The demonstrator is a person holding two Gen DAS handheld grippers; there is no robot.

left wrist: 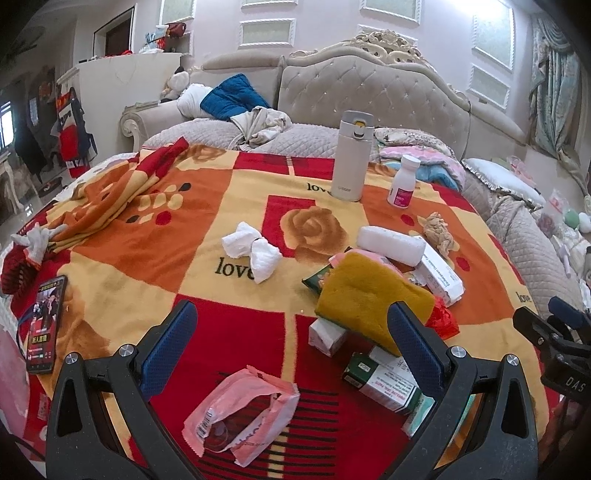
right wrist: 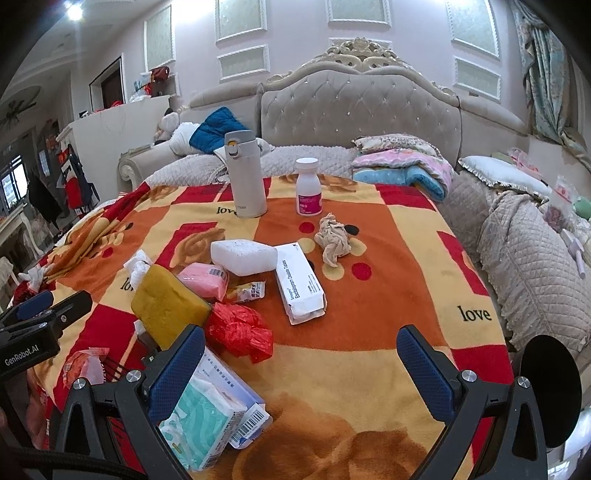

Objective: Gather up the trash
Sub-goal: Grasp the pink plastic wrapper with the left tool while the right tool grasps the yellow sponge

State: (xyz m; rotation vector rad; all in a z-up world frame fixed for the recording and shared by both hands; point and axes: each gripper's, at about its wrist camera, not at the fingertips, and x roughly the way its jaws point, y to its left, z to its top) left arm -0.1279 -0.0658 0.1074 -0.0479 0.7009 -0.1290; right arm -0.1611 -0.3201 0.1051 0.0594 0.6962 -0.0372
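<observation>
One torn pink wrapper (left wrist: 242,413) lies under the spread, empty left gripper (left wrist: 291,343); only the likewise spread, empty right gripper (right wrist: 301,363) view shows one red bag (right wrist: 239,330) whole.

Fuzzy cloth blanket (left wrist: 229,177) — glossy crinkled plastic wrapper (left wrist: 242,413).

Blanket (right wrist: 369,332) bare ahead; sponge (right wrist: 166,302), boxes crowd left.

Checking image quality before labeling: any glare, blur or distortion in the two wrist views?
Left wrist view: strong fisheye bending, dark corners; wall panel at top right blown out; blanket sharp and evenly lit; left claw open, in focus. Right wrist view: same bending; ceiling light flares at top left; a dark round object blocks the lower right.
</observation>
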